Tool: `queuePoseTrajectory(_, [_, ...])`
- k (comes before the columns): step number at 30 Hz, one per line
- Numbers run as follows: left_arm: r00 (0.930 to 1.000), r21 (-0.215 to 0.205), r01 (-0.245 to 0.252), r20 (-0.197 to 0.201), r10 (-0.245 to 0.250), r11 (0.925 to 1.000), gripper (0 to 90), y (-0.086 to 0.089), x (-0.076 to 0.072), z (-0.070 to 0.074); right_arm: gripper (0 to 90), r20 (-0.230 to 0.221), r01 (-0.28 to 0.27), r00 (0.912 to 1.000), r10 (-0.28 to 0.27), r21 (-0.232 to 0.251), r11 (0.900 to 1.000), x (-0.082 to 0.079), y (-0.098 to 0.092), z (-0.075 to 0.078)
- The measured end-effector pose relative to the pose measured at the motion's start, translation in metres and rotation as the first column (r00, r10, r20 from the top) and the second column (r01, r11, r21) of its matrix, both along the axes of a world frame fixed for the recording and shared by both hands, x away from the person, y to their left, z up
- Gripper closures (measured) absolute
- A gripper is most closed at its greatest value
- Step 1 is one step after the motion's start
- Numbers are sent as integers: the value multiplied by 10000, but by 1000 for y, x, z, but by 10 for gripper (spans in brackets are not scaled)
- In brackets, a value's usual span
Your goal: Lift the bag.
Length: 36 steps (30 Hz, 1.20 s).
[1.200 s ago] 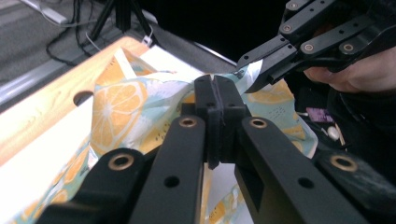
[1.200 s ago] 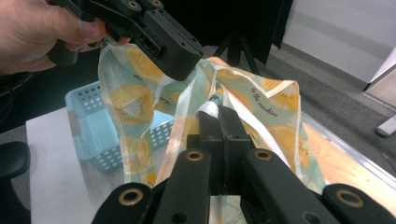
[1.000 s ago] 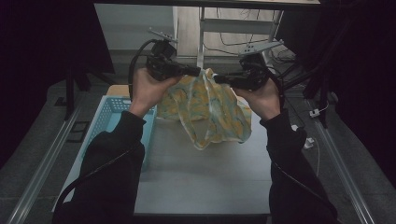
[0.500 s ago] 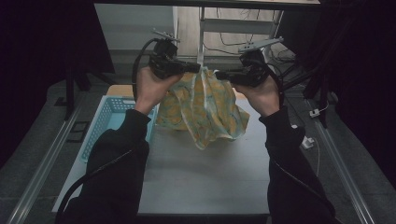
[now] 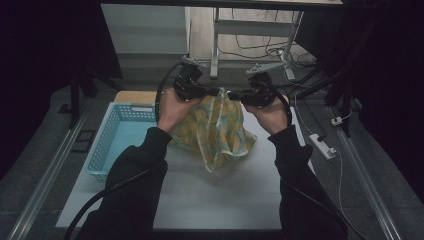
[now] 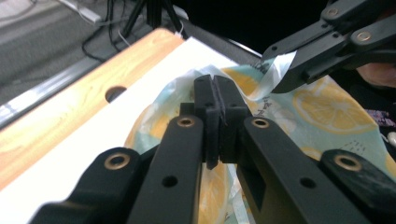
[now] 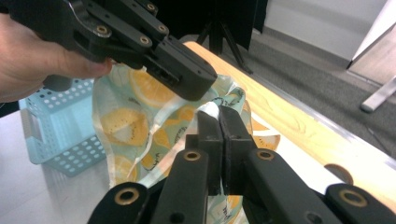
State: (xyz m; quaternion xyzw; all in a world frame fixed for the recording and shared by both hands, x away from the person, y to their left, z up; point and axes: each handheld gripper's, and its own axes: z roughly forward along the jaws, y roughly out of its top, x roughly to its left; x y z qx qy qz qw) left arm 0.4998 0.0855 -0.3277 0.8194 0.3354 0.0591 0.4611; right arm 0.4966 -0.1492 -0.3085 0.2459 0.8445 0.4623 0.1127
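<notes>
The lemon-print cloth (image 5: 216,131) hangs bunched between the two tools above the white table (image 5: 210,200), its lower folds draping onto the tabletop just right of the blue basket (image 5: 107,145). The left gripper (image 5: 214,92) is clamped tight on one top edge, and the right gripper (image 5: 234,95) is pinched on the edge beside it; the two tips are nearly meeting. This looks like the lay-down stage of spreading or folding. Next up, I'd say, the hands need to draw apart to stretch that top hem flat, then lower it evenly without letting either corner slip. Compared with a second ago, both hands have dropped and the cloth has sagged lower and narrower, with more fabric now resting on the table.
</notes>
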Motion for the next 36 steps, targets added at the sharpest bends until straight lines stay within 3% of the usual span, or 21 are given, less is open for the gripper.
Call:
queuePoseTrajectory(5, [9994,248,-5,-333,13,9997,842,-4,5,-19,838,-267,88,9996,-89,-24,10000,4,1,-15])
queuePoseTrajectory(8, [9991,261,-20,-423,31,9997,701,-4,5,-23,785,-356,93,9993,-94,-27,10000,4,0,-18])
queuePoseTrajectory(13, [9997,11,252,51,-252,9997,472,1,-1,-18,681,-435,114,9990,-104,233,9997,3,-3,-14])
queuePoseTrajectory(16, [9986,312,273,438,-286,9991,347,4,-8,-15,622,-393,151,9991,-143,195,9997,1,-5,-12])
queuePoseTrajectory(19, [9987,524,222,450,-245,9984,270,8,-16,-15,562,-382,163,9992,-153,261,9995,-1,-7,-11])
queuePoseTrajectory(29, [9998,758,154,83,-161,9970,92,37,-41,-31,381,-214,235,9995,-229,303,9993,-15,-19,-16])
queuePoseTrajectory(36, [10000,613,39,1,-39,9981,23,55,-58,-44,245,157,492,9986,-495,218,9986,-28,-27,-23])
